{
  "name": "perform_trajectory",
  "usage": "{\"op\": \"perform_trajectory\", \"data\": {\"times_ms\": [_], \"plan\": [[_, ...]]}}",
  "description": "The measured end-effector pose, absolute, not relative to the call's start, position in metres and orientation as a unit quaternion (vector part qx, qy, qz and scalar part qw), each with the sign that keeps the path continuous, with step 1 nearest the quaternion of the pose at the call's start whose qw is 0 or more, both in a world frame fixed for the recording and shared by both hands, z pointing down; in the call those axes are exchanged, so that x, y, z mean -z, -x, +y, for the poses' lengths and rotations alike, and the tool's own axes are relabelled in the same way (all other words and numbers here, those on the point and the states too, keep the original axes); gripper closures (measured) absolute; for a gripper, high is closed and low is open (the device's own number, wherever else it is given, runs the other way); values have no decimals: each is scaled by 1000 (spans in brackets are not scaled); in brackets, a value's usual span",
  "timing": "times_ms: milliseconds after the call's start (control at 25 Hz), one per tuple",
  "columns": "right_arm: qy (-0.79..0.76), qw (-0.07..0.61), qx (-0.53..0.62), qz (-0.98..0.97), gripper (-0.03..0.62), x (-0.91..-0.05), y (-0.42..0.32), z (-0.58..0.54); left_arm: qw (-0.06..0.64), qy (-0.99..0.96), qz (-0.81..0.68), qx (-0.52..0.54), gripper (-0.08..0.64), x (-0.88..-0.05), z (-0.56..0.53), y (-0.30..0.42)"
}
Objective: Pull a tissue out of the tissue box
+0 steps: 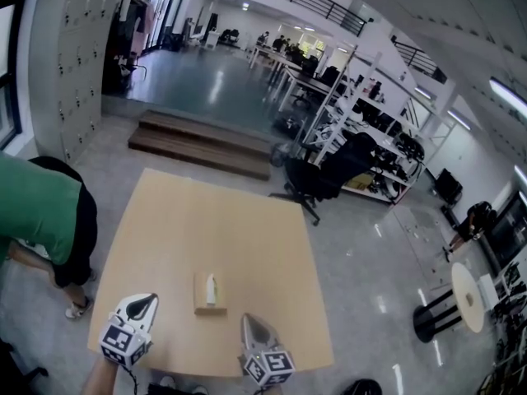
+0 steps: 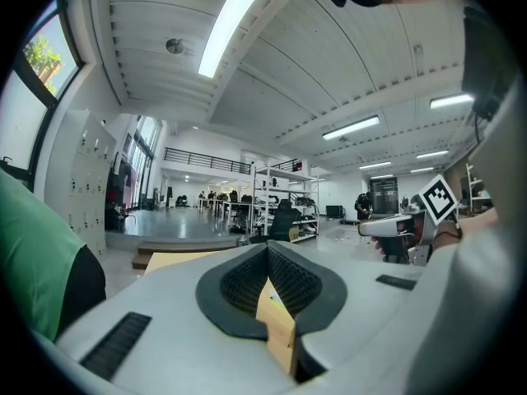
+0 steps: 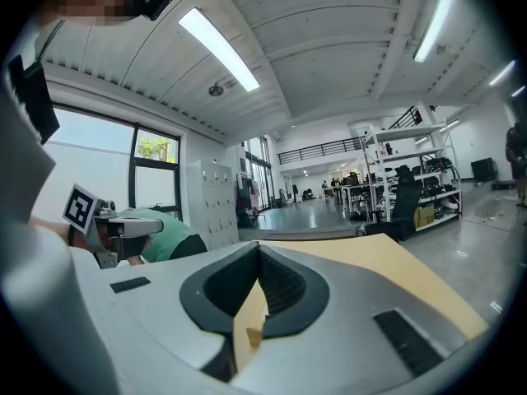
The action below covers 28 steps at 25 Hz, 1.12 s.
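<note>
A small tan tissue box (image 1: pixel 210 295) with a white tissue (image 1: pixel 212 285) standing up from its slot sits on the wooden table (image 1: pixel 206 220), toward the near edge. My left gripper (image 1: pixel 148 300) hovers just left of the box, its jaws shut and empty. Just right of the box and nearer the table edge, my right gripper (image 1: pixel 247 319) is shut too, with nothing in it. In the left gripper view the pads meet at the tip of the left gripper (image 2: pixel 268 245). The right gripper (image 3: pixel 258 245) looks the same in its own view, with a bit of the box (image 3: pixel 254 336) showing through the gap.
A person in a green shirt (image 1: pixel 37 208) bends beside the table's left edge. Beyond the far edge are a black office chair (image 1: pixel 317 175) and wooden steps (image 1: pixel 202 142). A small round table (image 1: pixel 468 296) stands on the floor at right.
</note>
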State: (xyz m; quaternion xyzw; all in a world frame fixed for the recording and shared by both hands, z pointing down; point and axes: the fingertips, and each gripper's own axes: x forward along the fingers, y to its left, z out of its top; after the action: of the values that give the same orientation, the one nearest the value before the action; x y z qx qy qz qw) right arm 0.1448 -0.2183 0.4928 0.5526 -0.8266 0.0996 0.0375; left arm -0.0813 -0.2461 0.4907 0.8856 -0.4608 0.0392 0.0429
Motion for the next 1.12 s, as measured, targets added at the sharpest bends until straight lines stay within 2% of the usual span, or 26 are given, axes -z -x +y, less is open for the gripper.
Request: {"op": "perform_trajectory", "data": {"times_ms": [800,1120], "plan": [[-505,85,-153,-845,591,-560,-128,-275,125,-853,-501,-78,552,-560,-283,89],[-512,80,-179,-836,591,-605,-129,-298,143,-845,-510,-78,552,-600,-306,90]]}}
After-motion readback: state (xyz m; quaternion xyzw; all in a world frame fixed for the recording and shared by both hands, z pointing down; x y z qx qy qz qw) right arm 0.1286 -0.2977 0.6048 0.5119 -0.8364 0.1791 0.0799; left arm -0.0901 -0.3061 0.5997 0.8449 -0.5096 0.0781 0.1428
